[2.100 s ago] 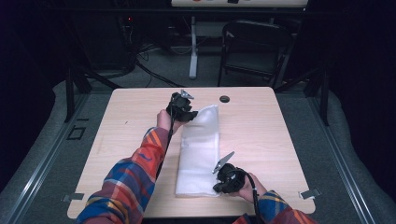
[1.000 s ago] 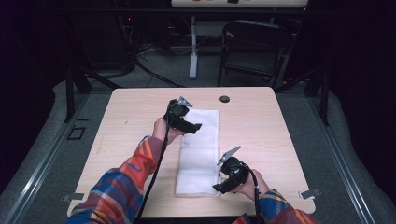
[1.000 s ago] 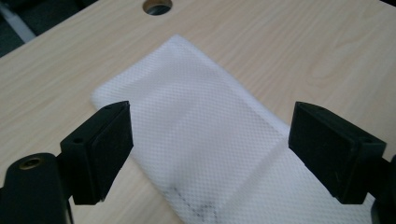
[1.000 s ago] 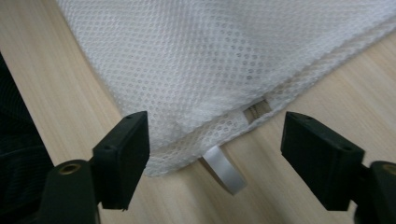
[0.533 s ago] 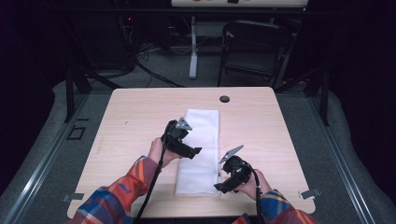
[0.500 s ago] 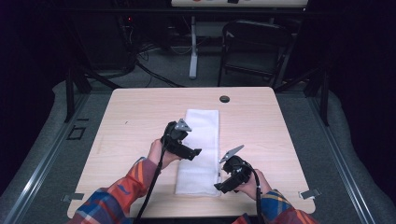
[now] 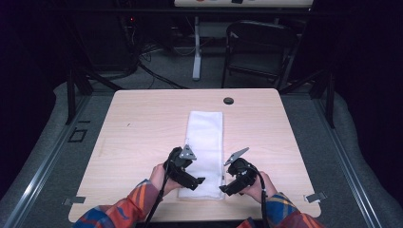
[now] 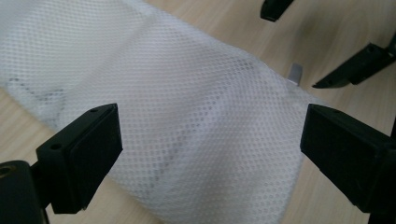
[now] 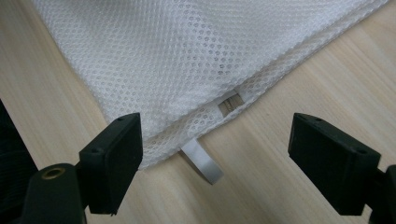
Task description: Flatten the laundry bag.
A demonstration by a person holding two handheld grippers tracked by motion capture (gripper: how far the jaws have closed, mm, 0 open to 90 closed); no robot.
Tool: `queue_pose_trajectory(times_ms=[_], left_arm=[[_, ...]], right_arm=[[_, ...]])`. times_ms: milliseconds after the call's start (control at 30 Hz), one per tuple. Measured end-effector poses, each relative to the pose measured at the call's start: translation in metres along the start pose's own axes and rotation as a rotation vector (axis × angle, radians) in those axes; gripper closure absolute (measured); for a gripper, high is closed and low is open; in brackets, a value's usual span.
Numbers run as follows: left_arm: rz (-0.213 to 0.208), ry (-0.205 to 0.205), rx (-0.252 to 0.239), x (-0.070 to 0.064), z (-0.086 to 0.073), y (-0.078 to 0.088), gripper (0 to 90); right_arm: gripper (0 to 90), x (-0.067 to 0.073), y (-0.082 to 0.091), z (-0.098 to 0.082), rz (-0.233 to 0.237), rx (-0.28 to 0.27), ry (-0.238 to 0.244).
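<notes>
Mesh bag (image 7: 205,152) lies folded lengthwise mid-table, its near end by the front edge. Left gripper (image 7: 199,181) just widened its jaws, right gripper (image 7: 223,190) unclenched too, nothing pinched. Risk I see: grabbing only the top layer, so the fold slides apart.

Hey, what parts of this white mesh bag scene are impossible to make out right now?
- Mesh bag near left corner: high view, under the left gripper.
- Bag's far end: left gripper view, cut off by frame edge.
- White tag lettering: right gripper view, none legible.
</notes>
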State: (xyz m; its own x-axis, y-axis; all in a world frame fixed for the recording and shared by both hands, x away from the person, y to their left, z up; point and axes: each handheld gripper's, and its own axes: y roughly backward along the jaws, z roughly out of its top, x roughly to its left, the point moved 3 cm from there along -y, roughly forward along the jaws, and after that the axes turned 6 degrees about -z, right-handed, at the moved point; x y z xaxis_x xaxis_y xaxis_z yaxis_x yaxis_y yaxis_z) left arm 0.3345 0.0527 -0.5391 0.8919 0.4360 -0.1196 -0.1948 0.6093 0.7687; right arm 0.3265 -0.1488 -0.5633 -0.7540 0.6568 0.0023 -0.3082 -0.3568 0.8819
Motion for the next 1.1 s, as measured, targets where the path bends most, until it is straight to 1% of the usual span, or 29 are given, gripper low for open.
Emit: queue_pose_trajectory(times_ms=[67,133,200,300,500,567,633,667,733,800,833,900,967,1000,1033,1067,1100], left_arm=[[-0.015,-0.013,0.009,-0.006,0.0,-0.005,5.6],[-0.03,-0.031,0.024,-0.011,-0.001,-0.009,6.7],[-0.046,-0.044,0.036,-0.015,-0.003,-0.015,12.0],[-0.065,-0.054,0.056,-0.02,-0.005,-0.021,14.3],[-0.09,-0.078,0.07,-0.027,-0.008,-0.029,16.5],[-0.104,-0.092,0.087,-0.03,-0.009,-0.033,20.2],[-0.11,-0.097,0.1,-0.032,-0.011,-0.036,24.3],[-0.112,-0.102,0.108,-0.033,-0.012,-0.037,25.8],[-0.113,-0.115,0.124,-0.036,-0.014,-0.041,27.8],[-0.117,-0.129,0.137,-0.038,-0.014,-0.043,30.2],[-0.114,-0.131,0.141,-0.039,-0.015,-0.044,31.5],[-0.104,-0.133,0.152,-0.039,-0.016,-0.046,36.9],[-0.101,-0.143,0.168,-0.037,-0.017,-0.048,39.0],[-0.097,-0.145,0.17,-0.037,-0.017,-0.049,42.4],[-0.099,-0.148,0.174,-0.037,-0.018,-0.05,44.0],[-0.096,-0.148,0.174,-0.037,-0.019,-0.05,45.4],[-0.093,-0.15,0.167,-0.036,-0.019,-0.05,48.0]], right_arm=[[18.1,-0.001,-0.001,0.0,-0.004,-0.01,0.0],[18.8,-0.002,-0.001,-0.001,-0.001,0.001,0.002],[20.2,-0.002,-0.001,-0.001,-0.002,-0.005,-0.009],[23.0,-0.002,-0.002,-0.002,0.0,-0.005,-0.008],[28.7,-0.004,-0.003,-0.002,-0.005,-0.005,-0.002],[30.3,-0.004,-0.003,-0.002,-0.005,-0.005,-0.002],[34.6,-0.004,-0.004,-0.003,0.001,-0.005,-0.002],[35.3,-0.003,-0.005,-0.003,0.008,-0.008,-0.002],[39.1,-0.004,-0.005,-0.003,0.0,-0.005,0.009],[41.9,-0.003,-0.005,-0.003,-0.001,0.001,0.009],[43.3,-0.004,-0.005,-0.003,0.001,0.003,0.011],[45.7,-0.004,-0.005,-0.003,0.003,0.011,0.019],[46.5,-0.004,-0.006,-0.003,0.007,0.014,0.021],[47.1,-0.004,-0.006,-0.003,0.006,0.015,0.021],[47.7,-0.003,-0.007,-0.003,0.007,0.009,0.017],[48.2,-0.003,-0.006,-0.003,0.009,0.012,0.023],[48.4,-0.003,-0.006,-0.003,0.009,0.012,0.023]])
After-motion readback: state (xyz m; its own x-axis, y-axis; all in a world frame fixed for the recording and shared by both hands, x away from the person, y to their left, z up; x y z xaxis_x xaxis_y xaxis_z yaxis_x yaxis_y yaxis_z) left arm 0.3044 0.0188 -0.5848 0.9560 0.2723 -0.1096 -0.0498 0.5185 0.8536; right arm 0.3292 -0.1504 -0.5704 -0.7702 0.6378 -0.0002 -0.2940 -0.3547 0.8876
